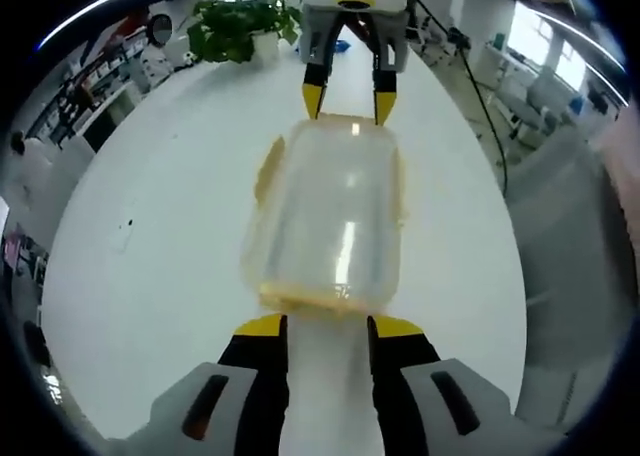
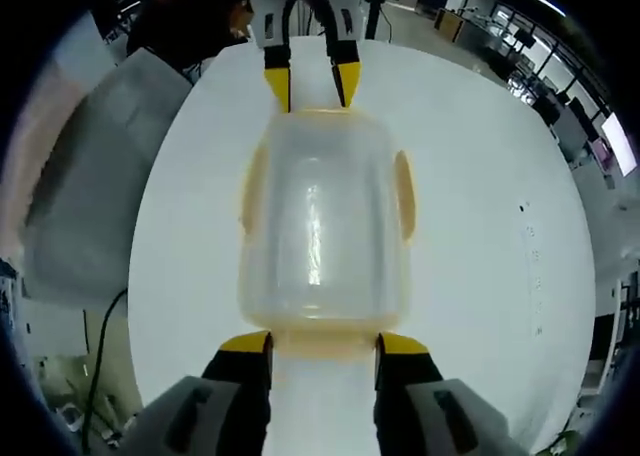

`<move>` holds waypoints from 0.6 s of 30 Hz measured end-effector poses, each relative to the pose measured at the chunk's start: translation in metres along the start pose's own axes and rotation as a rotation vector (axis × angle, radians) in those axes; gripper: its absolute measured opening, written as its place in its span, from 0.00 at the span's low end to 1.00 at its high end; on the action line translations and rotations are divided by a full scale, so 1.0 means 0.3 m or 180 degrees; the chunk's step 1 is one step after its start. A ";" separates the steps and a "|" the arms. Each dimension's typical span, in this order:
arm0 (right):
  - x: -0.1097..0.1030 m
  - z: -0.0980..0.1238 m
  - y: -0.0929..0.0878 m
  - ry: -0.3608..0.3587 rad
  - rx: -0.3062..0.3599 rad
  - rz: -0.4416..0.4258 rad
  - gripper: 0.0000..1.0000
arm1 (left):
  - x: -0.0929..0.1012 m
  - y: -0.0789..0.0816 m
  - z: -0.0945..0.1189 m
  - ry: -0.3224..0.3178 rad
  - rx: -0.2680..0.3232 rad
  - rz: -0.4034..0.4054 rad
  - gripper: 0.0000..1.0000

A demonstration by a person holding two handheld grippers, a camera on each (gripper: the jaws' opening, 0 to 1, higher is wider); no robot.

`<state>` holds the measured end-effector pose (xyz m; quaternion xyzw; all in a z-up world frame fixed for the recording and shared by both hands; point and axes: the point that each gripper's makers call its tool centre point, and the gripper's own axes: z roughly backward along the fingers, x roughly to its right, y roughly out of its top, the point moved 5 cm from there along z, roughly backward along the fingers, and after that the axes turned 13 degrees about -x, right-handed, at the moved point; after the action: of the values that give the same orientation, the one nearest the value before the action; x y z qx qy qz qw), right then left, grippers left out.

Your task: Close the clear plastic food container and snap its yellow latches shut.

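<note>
The clear plastic container [image 1: 330,211] [image 2: 325,226] lies on the white table [image 1: 150,236] with its lid on top, between my two grippers, which face each other. Yellow latches show on its long sides [image 2: 405,196] [image 2: 250,191] and at its near end [image 1: 325,298]. My left gripper [image 1: 328,326] is open, and its yellow-tipped jaws stand on either side of one short end. My right gripper [image 2: 324,343] is open at the opposite short end. Each gripper also shows across the container in the other view: the right gripper [image 1: 349,104] and the left gripper [image 2: 312,84].
A potted plant [image 1: 245,26] stands at the far end of the table. A black cable [image 1: 480,96] runs along one table edge. A grey bulky shape [image 2: 90,176] sits beside the table. Bare tabletop [image 2: 480,276] lies on both sides of the container.
</note>
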<state>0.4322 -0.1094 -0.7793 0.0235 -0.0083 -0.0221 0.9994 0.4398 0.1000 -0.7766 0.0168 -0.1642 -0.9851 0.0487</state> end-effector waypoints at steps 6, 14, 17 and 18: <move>0.004 -0.004 -0.005 -0.0026 0.0014 0.0051 0.39 | -0.006 0.032 0.011 0.0029 -0.0005 -0.0084 0.37; 0.000 -0.004 -0.010 -0.0034 0.0064 0.0069 0.41 | -0.025 0.046 0.023 0.0043 -0.0010 -0.0061 0.39; -0.005 0.011 -0.011 -0.0037 0.0078 0.0076 0.42 | -0.029 0.052 0.032 0.0057 -0.0006 -0.0080 0.40; -0.006 0.016 -0.011 -0.0041 0.0084 0.0079 0.42 | -0.031 0.054 0.034 0.0060 -0.0008 -0.0092 0.40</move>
<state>0.4303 -0.1128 -0.7748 0.0365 -0.0153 -0.0097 0.9992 0.4499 0.0889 -0.7614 0.0283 -0.1622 -0.9857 0.0361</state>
